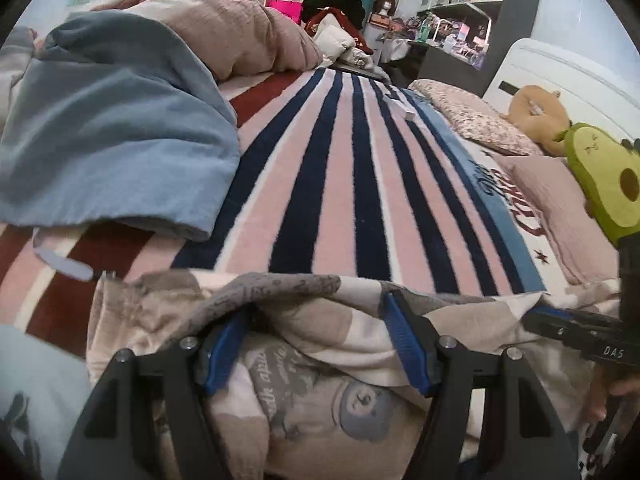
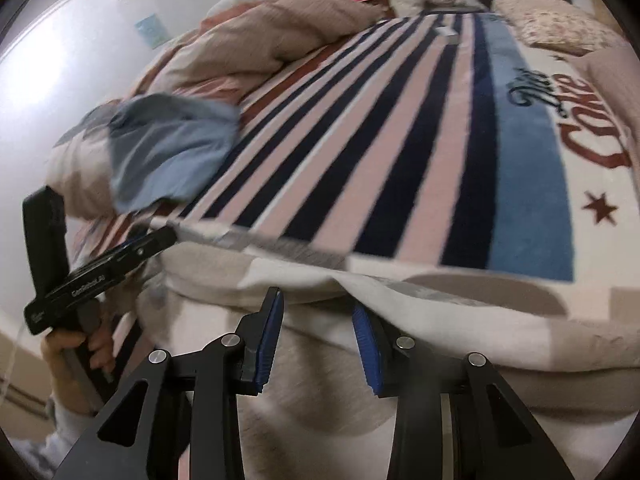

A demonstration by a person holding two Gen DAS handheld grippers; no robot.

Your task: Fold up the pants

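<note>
Left wrist view: the pants (image 1: 304,360) lie bunched on the bed's striped blanket (image 1: 340,168); the left gripper (image 1: 316,344) has its fingers spread, cloth between them, not pinched. Right wrist view: the right gripper (image 2: 316,340) stands part-open over the pants (image 2: 440,320). Seat both pads on one edge before closing.

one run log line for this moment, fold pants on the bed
task: fold pants | pants: bunched at near edge of striped blanket | left hand-held gripper: open over pants | right hand-held gripper: open over pants | fold: not done

Two close wrist views, angled down, sharing striped blanket (image 1: 340,184)
</note>
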